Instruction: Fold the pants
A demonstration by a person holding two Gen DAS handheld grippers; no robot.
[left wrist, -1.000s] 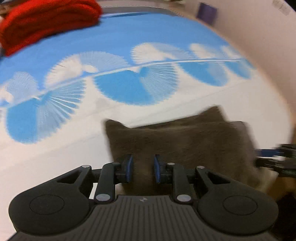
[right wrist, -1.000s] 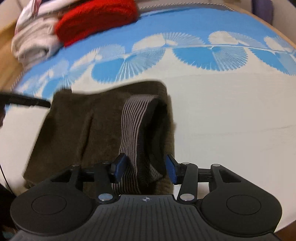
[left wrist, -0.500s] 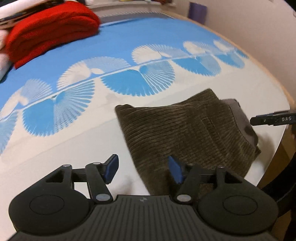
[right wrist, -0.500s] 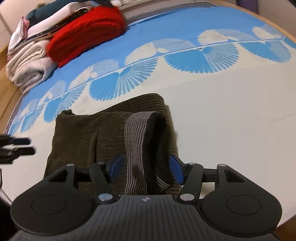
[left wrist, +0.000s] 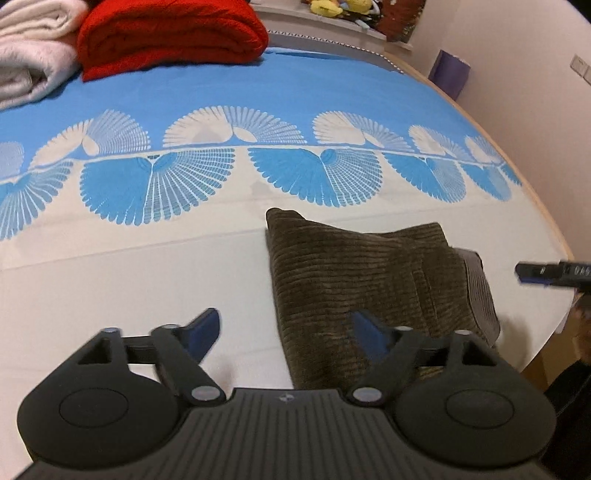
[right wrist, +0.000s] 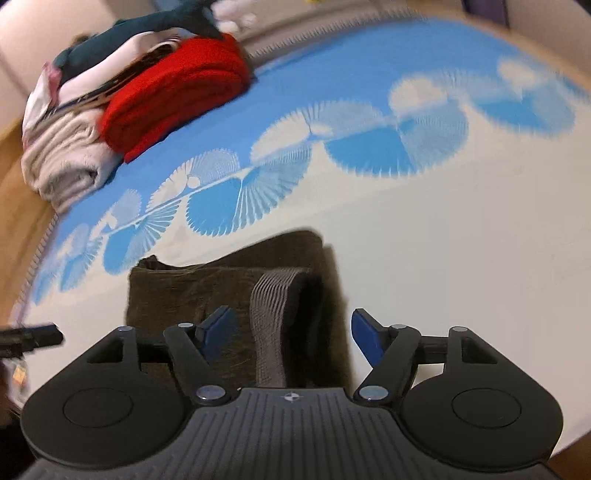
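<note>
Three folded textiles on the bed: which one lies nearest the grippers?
The brown corduroy pants, folded just ahead of both open grippers. The red blanket and the cream blanket sit together at the bed's far end.

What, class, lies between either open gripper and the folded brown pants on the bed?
Nothing visible. The left gripper and right gripper both hang open right at the pants; the red blanket sits far back.

Soft, even indoor light reaches me on both feeds, no glare. My left view is sharp; only the dark tip of the right gripper (left wrist: 554,273) smears. My right view is motion-blurred, worst on the folded red knitted blanket (right wrist: 173,96). Fisheye bends the blue-and-white fan-patterned bedspread (left wrist: 184,110) at the edges.
</note>
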